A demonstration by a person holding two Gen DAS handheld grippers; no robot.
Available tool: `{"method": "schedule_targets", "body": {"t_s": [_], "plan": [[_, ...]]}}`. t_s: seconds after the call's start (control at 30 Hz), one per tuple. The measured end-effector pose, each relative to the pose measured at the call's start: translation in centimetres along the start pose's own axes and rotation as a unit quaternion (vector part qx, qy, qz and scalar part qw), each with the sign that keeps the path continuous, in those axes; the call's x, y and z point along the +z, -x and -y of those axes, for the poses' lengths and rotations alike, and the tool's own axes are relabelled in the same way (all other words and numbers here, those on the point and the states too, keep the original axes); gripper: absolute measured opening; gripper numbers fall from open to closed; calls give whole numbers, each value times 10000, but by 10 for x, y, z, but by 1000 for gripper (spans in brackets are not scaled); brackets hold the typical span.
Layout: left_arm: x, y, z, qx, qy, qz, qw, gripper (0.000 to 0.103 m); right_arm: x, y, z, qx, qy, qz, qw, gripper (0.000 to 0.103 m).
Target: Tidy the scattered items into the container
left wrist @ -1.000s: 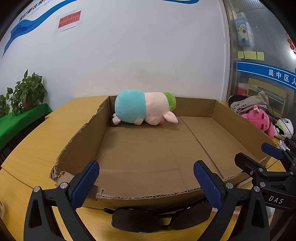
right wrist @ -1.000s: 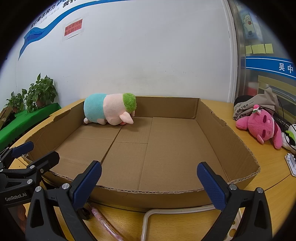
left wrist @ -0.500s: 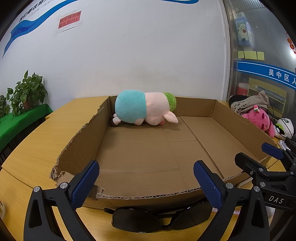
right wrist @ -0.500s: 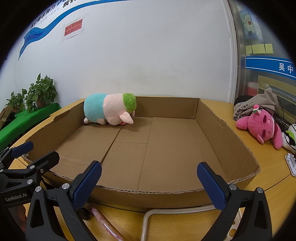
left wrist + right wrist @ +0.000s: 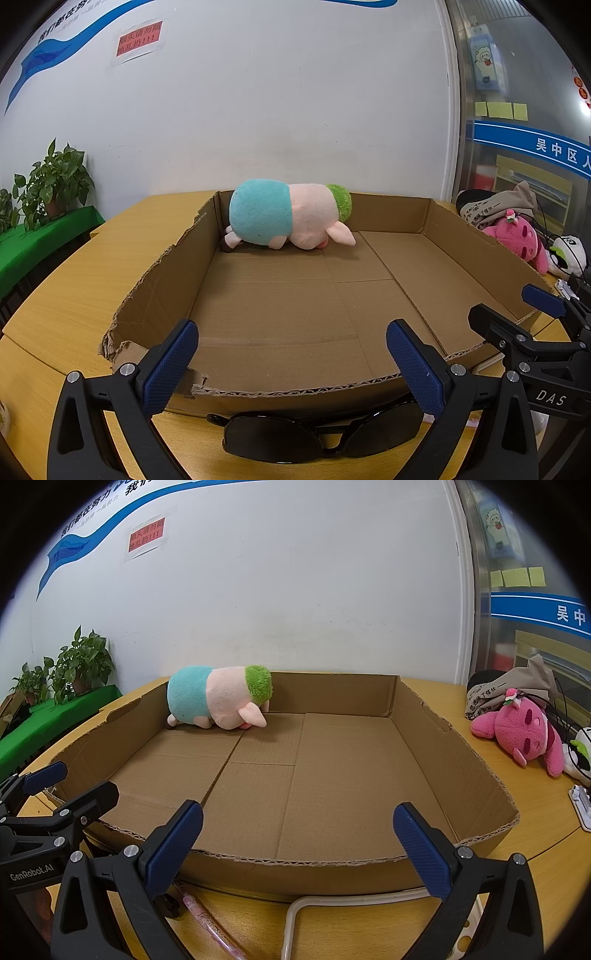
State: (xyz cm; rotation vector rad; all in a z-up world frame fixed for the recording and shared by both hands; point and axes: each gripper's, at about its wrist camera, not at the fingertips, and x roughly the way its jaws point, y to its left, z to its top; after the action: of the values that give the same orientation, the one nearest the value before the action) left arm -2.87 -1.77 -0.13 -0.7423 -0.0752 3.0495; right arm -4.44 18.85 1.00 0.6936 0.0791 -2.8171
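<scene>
The white frame (image 5: 354, 899) and pink pen (image 5: 210, 919) run off the bottom edge

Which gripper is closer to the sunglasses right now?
Left. The left gripper hangs open directly above the sunglasses, which lie on the table against the cardboard box. The right gripper is open further right, above a white frame.

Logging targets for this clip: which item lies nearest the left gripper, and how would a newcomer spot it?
Start at the big shallow brown cardboard box on the wooden table. Just outside its near wall, under the open left gripper, lie dark-lensed black sunglasses. Unlike the teal-and-pink plush pig inside the box, they are flat, glossy and on the tabletop.
</scene>
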Motion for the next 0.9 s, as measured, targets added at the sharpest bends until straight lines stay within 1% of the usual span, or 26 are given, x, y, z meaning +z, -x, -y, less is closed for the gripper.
{"method": "schedule_targets", "body": {"t_s": [0.9], "plan": [[0,0,1,-1,55,-23,10000,103,0,0,-1,0,1,-1,10000,103]]}}
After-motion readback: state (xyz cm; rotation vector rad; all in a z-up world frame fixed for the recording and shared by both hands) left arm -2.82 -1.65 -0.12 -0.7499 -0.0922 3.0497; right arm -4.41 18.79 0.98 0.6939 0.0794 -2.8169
